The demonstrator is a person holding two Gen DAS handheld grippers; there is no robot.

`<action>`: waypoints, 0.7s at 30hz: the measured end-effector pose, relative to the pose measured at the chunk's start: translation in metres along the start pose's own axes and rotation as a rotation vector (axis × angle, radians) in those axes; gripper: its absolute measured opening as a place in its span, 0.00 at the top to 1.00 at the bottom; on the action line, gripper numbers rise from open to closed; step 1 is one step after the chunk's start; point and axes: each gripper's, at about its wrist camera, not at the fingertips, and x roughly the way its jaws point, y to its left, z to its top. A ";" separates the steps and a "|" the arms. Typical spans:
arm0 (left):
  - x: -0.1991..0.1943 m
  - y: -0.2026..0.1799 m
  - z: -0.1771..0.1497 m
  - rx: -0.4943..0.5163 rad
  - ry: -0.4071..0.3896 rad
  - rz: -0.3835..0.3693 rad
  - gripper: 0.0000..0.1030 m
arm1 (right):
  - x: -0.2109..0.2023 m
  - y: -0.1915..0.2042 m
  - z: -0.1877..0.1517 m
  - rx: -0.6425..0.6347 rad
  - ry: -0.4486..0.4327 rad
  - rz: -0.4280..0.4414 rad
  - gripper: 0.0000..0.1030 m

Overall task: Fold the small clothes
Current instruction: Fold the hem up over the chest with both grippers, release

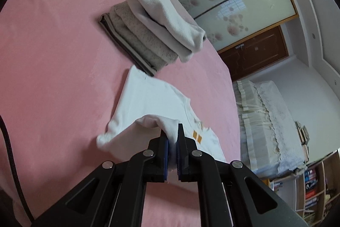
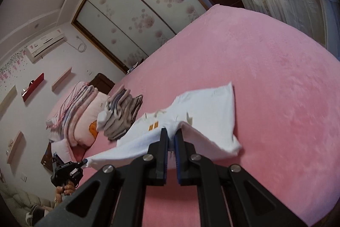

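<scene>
While the small white cotton shirt sags over the pink bed, left gripper and right gripper fingers each pinch its edge.

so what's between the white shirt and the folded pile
Nothing: the shirt corner nearly touches the pile, with only pink bedcover around, per the left wrist view.
</scene>
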 end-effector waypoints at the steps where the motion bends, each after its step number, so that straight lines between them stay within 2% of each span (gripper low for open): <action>1: 0.011 -0.005 0.006 0.012 -0.001 0.022 0.96 | 0.009 0.000 0.007 -0.004 0.000 -0.012 0.95; 9: 0.093 -0.012 0.044 -0.005 0.034 0.119 0.96 | 0.090 -0.025 0.048 0.058 0.039 -0.092 0.95; 15: 0.135 -0.006 0.051 0.000 0.066 0.166 0.96 | 0.139 -0.057 0.050 0.124 0.088 -0.154 0.95; 21: 0.166 0.004 0.054 -0.023 0.085 0.196 0.96 | 0.169 -0.078 0.050 0.164 0.113 -0.197 0.95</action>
